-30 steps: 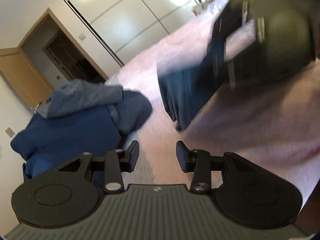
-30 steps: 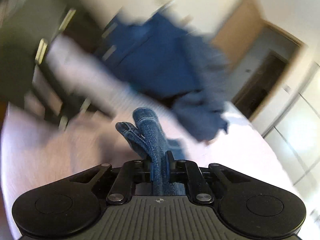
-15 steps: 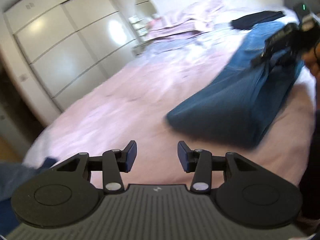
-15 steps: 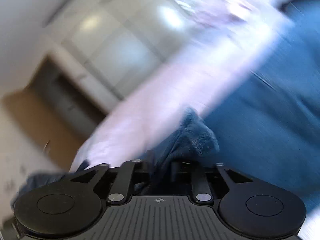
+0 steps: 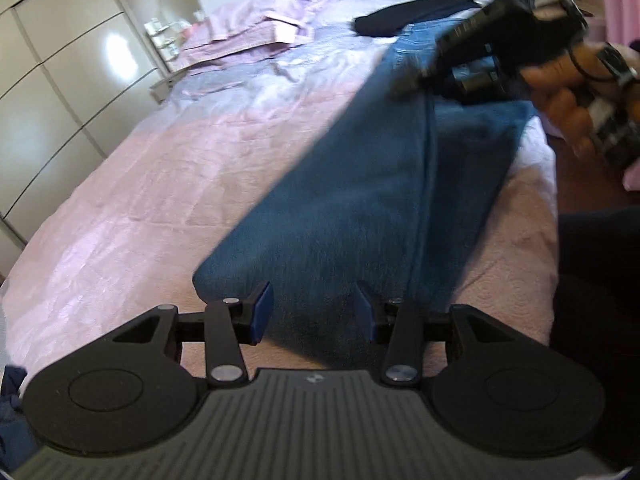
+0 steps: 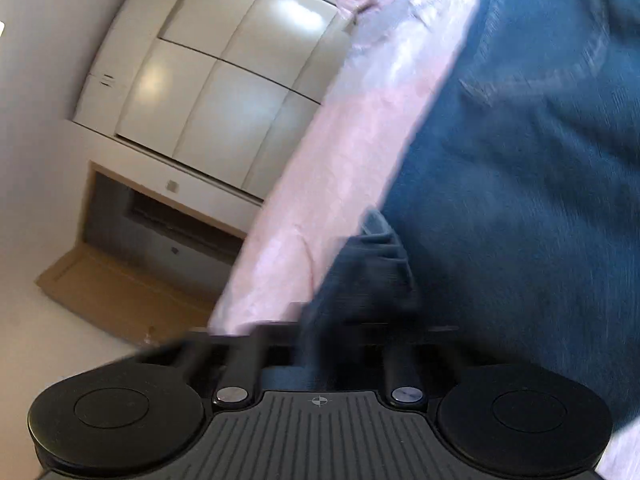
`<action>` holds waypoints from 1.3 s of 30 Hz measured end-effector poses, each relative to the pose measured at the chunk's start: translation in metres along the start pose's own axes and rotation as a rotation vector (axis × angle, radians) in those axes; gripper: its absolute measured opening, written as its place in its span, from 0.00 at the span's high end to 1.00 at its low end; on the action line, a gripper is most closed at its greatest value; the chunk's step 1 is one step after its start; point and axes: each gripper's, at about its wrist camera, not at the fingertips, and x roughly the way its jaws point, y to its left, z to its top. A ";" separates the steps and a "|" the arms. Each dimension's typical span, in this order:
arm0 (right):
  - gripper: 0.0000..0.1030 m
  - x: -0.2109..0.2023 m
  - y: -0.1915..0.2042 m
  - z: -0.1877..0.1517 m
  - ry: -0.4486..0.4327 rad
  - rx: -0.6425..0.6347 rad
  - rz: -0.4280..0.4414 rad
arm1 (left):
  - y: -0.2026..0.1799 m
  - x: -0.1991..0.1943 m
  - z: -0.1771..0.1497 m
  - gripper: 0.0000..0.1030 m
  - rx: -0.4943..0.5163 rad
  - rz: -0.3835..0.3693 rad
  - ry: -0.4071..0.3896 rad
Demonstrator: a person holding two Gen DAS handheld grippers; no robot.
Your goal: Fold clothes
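Blue jeans [image 5: 360,200] lie lengthwise on the pink bed [image 5: 180,180], doubled over into a long strip. My left gripper [image 5: 312,312] is open and holds nothing; it hovers just over the near end of the strip. At the far end, a hand [image 5: 568,80] holds my right gripper [image 5: 420,76], blurred, down at the denim. In the right wrist view the jeans [image 6: 520,200] fill the right side. A bunch of denim rises between the fingers of my right gripper [image 6: 356,320], which looks shut on it. The fingertips are hidden by cloth and blur.
A dark garment [image 5: 412,16] and a folded pink blanket [image 5: 260,32] lie near the head of the bed. White wardrobe doors [image 5: 52,80] run along the left. A dark doorway [image 6: 160,232] shows beyond the bed [image 6: 352,140]. Blue clothing [image 5: 10,400] peeks in at lower left.
The right gripper swung the jeans away from the blue clothes pile and laid them out along the bed. The left gripper turned from that pile to the jeans' near end, still open.
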 end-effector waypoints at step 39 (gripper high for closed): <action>0.19 0.083 0.104 -0.212 0.422 -1.667 -0.029 | 0.030 0.013 -0.046 0.24 0.313 0.156 0.002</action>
